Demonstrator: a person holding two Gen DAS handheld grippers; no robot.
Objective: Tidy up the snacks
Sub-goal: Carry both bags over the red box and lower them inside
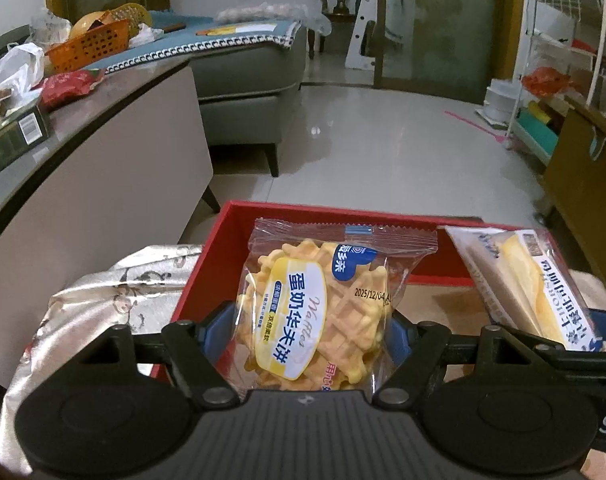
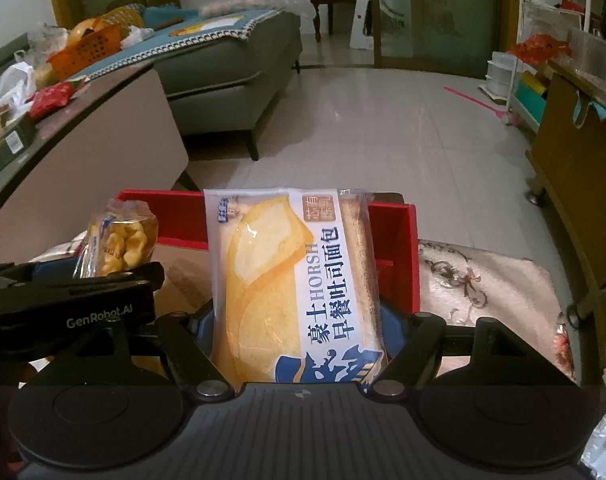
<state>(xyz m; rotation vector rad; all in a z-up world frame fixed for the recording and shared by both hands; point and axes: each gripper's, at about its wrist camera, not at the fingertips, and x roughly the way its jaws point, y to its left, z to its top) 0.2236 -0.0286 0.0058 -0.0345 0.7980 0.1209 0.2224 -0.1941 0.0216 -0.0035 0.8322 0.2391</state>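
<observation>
My left gripper [image 1: 309, 330] is shut on a clear waffle packet [image 1: 323, 304] with a yellow and white label, held upright over the open red box [image 1: 219, 248]. My right gripper [image 2: 299, 332] is shut on a bread packet [image 2: 291, 280] with blue lettering, also held upright over the red box [image 2: 403, 240]. The bread packet also shows at the right of the left wrist view [image 1: 523, 280]. The waffle packet [image 2: 119, 240] and the left gripper's body show at the left of the right wrist view. The box floor looks brown and bare where visible.
The red box sits on a pale patterned cloth [image 1: 115, 300]. A low table [image 1: 83, 128] at the left carries a red snack bag [image 1: 69, 86], an orange basket [image 1: 89, 46] and a dark box. A grey sofa [image 1: 243, 76] stands beyond. Shelves and a wooden cabinet [image 1: 583, 184] stand at the right.
</observation>
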